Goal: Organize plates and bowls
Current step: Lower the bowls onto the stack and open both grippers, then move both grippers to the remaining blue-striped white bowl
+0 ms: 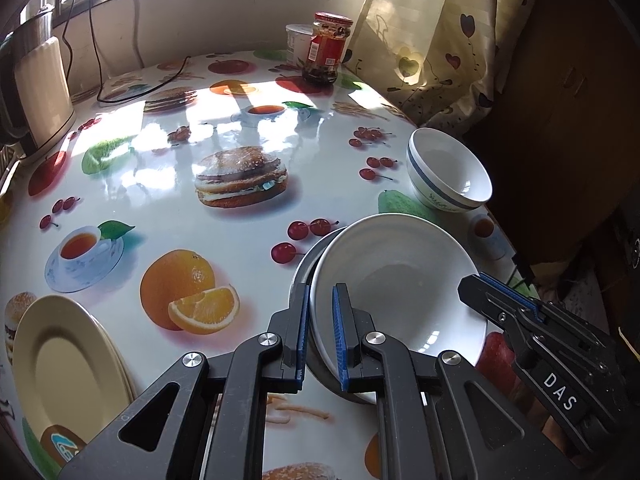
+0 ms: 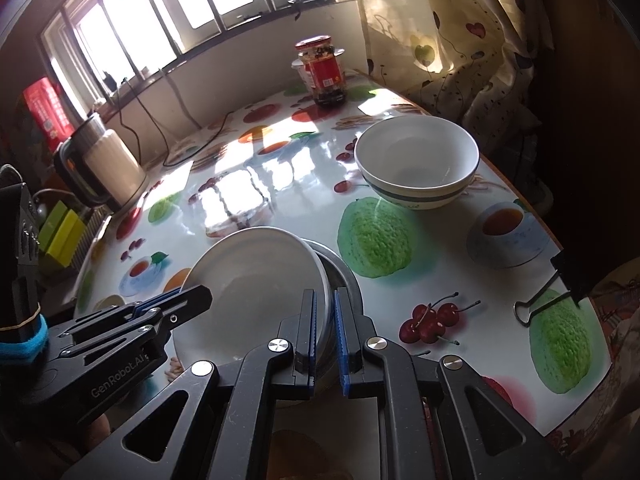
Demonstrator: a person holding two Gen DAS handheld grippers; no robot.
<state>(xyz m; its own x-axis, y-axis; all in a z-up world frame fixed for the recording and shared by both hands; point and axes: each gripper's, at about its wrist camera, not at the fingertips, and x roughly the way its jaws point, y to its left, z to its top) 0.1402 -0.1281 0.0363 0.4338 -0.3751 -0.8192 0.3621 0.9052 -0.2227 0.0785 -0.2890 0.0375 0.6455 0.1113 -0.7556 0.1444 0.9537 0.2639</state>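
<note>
A white plate (image 1: 394,280) sits tilted on a metal dish (image 1: 299,280) near the table's (image 1: 224,220) right edge, and both grippers hold it from opposite sides. The left gripper (image 1: 320,334) has its fingers narrowed onto the plate's near-left rim, one blue pad outside and one inside. The right gripper (image 2: 325,334) has its fingers closed down the same way on the plate's right rim, with the metal dish just beside the outer finger; in the left view it shows as a black arm (image 1: 516,316) reaching in at the plate's right side. A blue-banded bowl (image 1: 448,170) stands apart, farther along the right edge. Cream plates (image 1: 68,364) lie stacked at the near left. At the far end stand a red-labelled jar (image 1: 326,48) and a white tub (image 1: 298,44); a kettle (image 1: 40,88) is far left.
</note>
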